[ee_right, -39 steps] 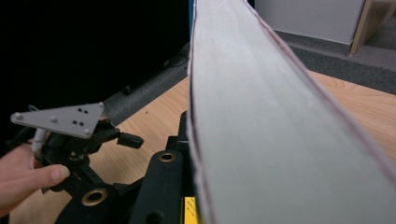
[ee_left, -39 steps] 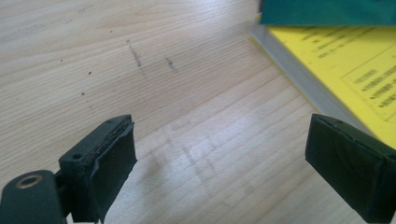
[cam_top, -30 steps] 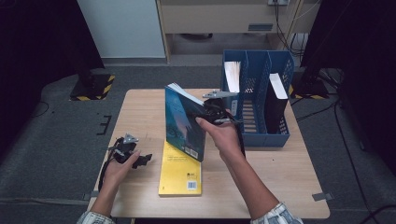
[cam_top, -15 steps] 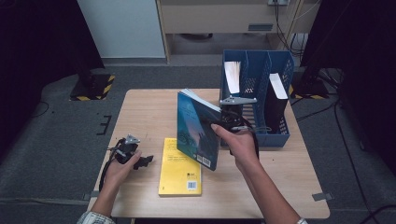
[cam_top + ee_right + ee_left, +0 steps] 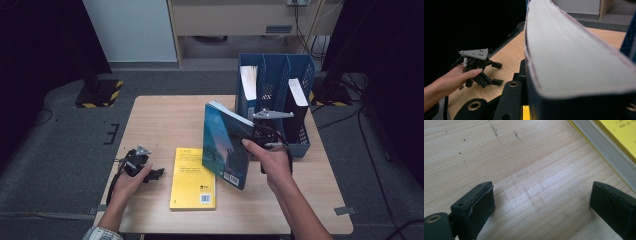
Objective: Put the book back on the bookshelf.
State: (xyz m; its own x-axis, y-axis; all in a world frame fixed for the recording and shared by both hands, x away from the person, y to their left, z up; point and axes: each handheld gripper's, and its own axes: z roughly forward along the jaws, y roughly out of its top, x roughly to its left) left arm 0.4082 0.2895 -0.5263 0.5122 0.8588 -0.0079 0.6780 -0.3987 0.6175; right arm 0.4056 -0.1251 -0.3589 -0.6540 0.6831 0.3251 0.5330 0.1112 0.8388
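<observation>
A blue-covered book (image 5: pixel 225 147) stands upright above the table, tilted, with my right gripper (image 5: pixel 246 136) shut on its page edge. In the right gripper view its pale page block (image 5: pixel 574 55) runs away from the camera between the jaws. A yellow book (image 5: pixel 194 177) lies flat on the wooden table (image 5: pixel 165 120), just left of the blue one. My left gripper (image 5: pixel 152 173) rests on the table to the left of the yellow book, open with nothing between its jaws (image 5: pixel 541 202). The yellow book's corner (image 5: pixel 616 137) lies just beyond it.
A blue file organizer (image 5: pixel 274 70) with several slots stands at the table's back right, close behind the held book; white papers (image 5: pixel 248 79) sit in its left slot and a dark binder (image 5: pixel 298 100) in its right. The left gripper (image 5: pixel 499 73) also appears in the right gripper view.
My right hand has carried the blue book to the right, from over the yellow book towards the file organizer. The left hand and its gripper have stayed where they were.
</observation>
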